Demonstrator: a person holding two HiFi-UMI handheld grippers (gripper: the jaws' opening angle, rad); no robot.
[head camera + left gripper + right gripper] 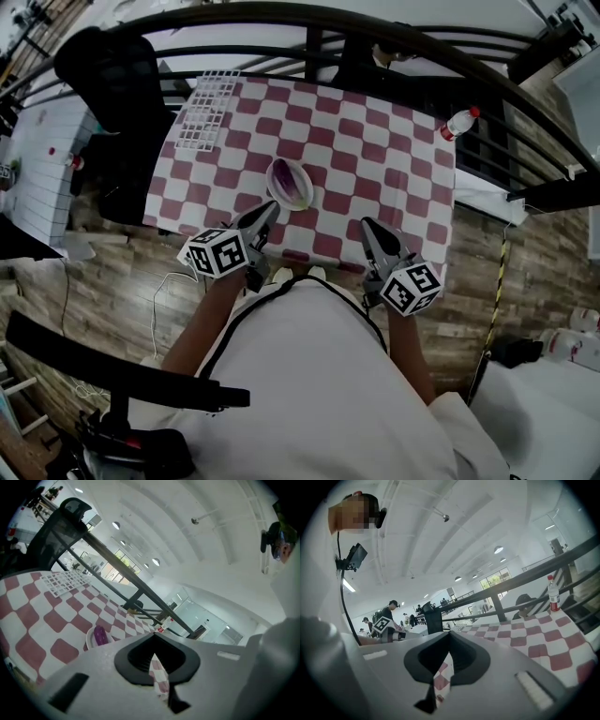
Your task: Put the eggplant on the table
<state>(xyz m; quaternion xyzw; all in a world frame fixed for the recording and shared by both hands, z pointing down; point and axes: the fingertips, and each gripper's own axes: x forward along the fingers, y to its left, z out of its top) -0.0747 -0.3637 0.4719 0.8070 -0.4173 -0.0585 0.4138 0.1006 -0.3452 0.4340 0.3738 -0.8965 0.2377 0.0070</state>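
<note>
person: white top [309, 375] fills the lower head view.
left hand-held gripper [269, 209]: jaws together, empty, tip just beside the bowl.
right hand-held gripper [367, 226]: jaws together, empty, over the worktop's near edge.
eggplant [292, 186]: purple, lying in a white bowl [273, 176] mid worktop.
worktop [375, 150]: red-and-white checked cloth; white grid rack [208, 108] far left, bottle [458, 123] far right.
</note>
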